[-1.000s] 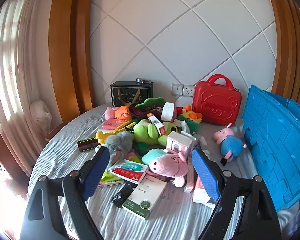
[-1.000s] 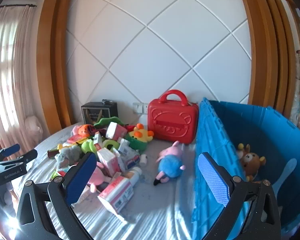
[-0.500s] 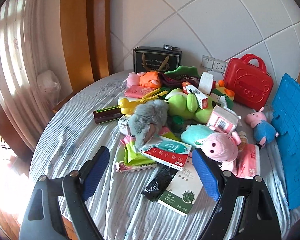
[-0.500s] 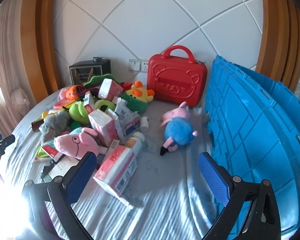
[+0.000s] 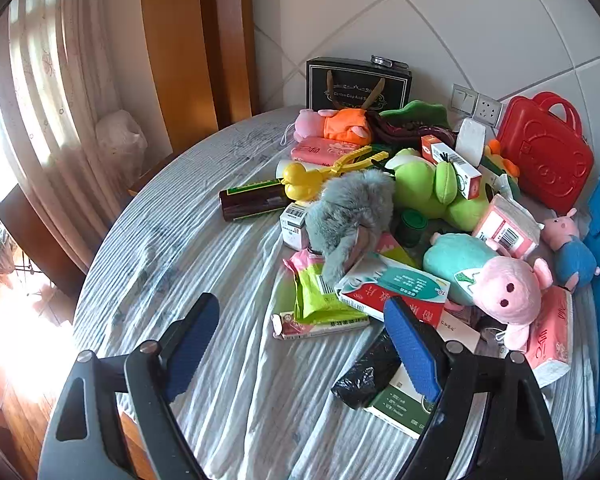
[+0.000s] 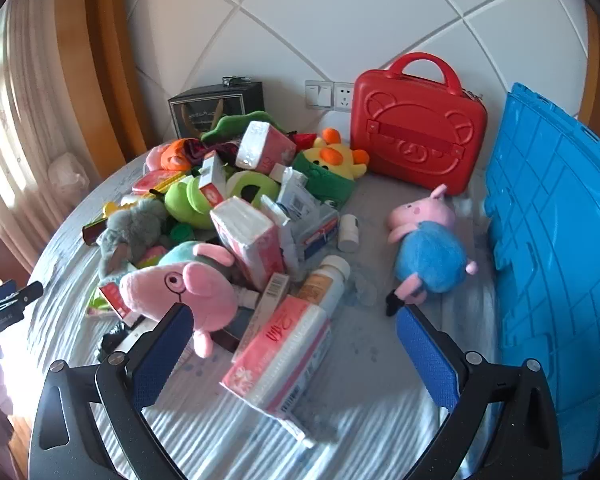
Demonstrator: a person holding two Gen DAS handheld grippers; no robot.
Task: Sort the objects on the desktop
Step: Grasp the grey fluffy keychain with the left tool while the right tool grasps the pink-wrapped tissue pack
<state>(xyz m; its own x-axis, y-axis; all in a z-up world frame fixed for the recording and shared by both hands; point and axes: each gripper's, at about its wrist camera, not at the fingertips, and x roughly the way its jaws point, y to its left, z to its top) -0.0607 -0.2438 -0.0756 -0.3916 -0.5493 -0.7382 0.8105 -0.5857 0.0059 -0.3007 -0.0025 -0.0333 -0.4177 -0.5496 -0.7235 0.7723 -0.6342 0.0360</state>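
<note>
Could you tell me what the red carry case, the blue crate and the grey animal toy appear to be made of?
Red carry case: looks like hard moulded plastic, with a glossy sheen and an embossed bear face.
Blue crate: rigid plastic, semi-matte, with moulded ribs across its wall.
Grey animal toy: soft plush, probably synthetic fur, with a fuzzy, matte pile.

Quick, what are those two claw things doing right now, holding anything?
Left gripper: open, holding nothing.
Right gripper: open, holding nothing.
</note>
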